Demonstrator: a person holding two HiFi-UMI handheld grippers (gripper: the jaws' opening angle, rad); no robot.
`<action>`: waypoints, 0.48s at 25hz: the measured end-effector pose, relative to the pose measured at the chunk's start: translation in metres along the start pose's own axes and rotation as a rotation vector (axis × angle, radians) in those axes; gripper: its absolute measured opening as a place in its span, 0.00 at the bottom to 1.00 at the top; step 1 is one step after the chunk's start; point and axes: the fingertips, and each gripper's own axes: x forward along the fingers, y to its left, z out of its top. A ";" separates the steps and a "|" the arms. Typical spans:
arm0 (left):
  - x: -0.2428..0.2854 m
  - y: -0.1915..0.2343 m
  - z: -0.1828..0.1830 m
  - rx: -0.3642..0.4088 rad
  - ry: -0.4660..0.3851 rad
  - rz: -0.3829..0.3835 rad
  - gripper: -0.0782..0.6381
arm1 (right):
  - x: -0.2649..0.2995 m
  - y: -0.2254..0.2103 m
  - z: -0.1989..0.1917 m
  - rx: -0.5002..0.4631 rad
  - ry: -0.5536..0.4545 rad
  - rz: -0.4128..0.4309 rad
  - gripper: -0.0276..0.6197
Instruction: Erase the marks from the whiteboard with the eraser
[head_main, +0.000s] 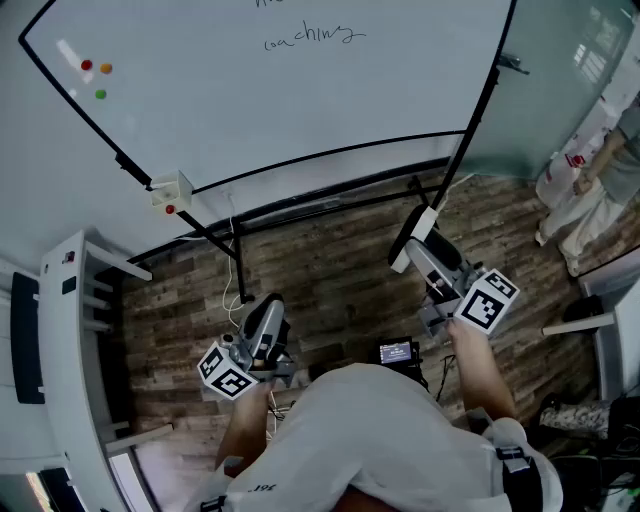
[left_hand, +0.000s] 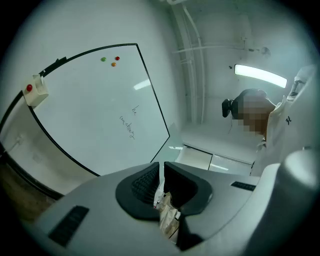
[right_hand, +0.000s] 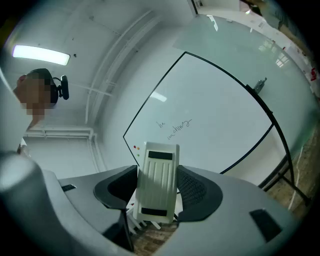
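Between my right fingers (right_hand: 192, 189) sits the eraser (right_hand: 158, 182), a pale ribbed block standing nearly upright and tipped slightly to one side; both pads press its flanks, so the right gripper (right_hand: 157, 171) is clamped on it. From the head view I see the same eraser poking forward out of that gripper, below the lower edge of the whiteboard (head_main: 300, 100) and clear of it, over the wooden floor (head_main: 330, 275). On the other side, my left fingers (left_hand: 141, 183) are drawn together with only a thin slit between them and nothing gripped; the left gripper (left_hand: 161, 172) is held low and close to my body in the head view, well apart from the board. Further out, the whiteboard carries a line of handwriting (head_main: 312, 36) near its top and three small magnets (head_main: 87, 66), red, orange and green, toward its left end; a small pale box (head_main: 170, 190) with a red button sits at the board's lower left corner; the black bars of the stand (head_main: 330, 197) run beneath the board.
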 end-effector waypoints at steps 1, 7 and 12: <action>0.001 0.000 -0.002 0.000 0.000 0.001 0.14 | -0.001 -0.002 -0.001 0.000 0.004 -0.003 0.46; 0.010 0.001 -0.014 -0.009 -0.003 0.013 0.14 | -0.006 -0.017 -0.003 0.012 0.035 -0.008 0.46; 0.035 -0.007 -0.029 0.006 -0.012 0.042 0.14 | -0.013 -0.042 0.013 -0.011 0.063 -0.014 0.46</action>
